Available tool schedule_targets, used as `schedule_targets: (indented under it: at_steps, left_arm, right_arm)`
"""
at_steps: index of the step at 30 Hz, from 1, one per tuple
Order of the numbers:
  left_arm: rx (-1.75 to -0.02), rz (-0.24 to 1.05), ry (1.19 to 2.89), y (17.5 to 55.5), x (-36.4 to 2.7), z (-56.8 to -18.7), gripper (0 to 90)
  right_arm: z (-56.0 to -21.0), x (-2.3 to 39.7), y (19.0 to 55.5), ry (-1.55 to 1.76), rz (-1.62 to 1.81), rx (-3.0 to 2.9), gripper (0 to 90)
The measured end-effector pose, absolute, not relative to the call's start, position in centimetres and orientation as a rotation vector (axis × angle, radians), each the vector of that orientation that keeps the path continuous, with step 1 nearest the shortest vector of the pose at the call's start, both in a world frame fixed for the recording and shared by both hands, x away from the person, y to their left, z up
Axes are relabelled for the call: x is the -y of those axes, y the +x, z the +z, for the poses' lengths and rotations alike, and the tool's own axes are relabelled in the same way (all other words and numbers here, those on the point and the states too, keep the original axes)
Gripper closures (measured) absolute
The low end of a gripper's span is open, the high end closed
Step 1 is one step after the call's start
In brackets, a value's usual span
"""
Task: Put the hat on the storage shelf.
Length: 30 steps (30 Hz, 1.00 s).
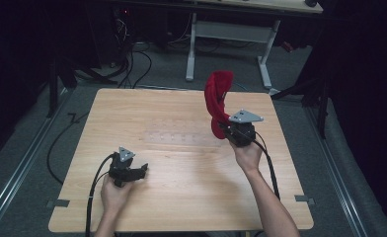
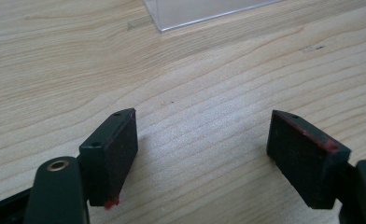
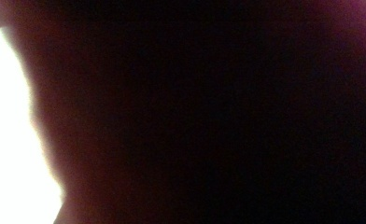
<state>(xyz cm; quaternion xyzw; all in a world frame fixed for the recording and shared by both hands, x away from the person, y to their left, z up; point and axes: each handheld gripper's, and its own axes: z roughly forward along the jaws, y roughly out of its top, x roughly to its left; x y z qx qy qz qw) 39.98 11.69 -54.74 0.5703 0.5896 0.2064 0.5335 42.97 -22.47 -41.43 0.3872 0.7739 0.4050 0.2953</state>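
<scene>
Your right gripper [image 1: 227, 129] is clamped on a red cloth [image 1: 217, 101], which stands up from its jaws above the far right part of the wooden table [image 1: 181, 197]; in the right gripper view the cloth blocks the lens in dark red. Your left gripper [image 2: 202, 158] rests low over bare wood, jaws spread wide with nothing between them, a clear plastic sheet [image 2: 195, 11] just ahead.

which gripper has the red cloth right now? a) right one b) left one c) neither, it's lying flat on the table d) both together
a: in the high view the right gripper is shut on the lower end of the red cloth and holds it up off the wooden table, while the left gripper sits apart near the table's front with its jaws open and nothing between them.
</scene>
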Motion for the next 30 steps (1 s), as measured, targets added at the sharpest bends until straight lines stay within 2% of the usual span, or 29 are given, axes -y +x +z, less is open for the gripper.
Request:
schedule_targets:
  at_steps: [30]
  left_arm:
    - [-1.405, 0.492, 1.359, 39.98, -11.69, -54.74, 24.8]
  right_arm:
    - [-41.50, 22.26, 43.13, 1.115, 1.069, -2.014, 83.3]
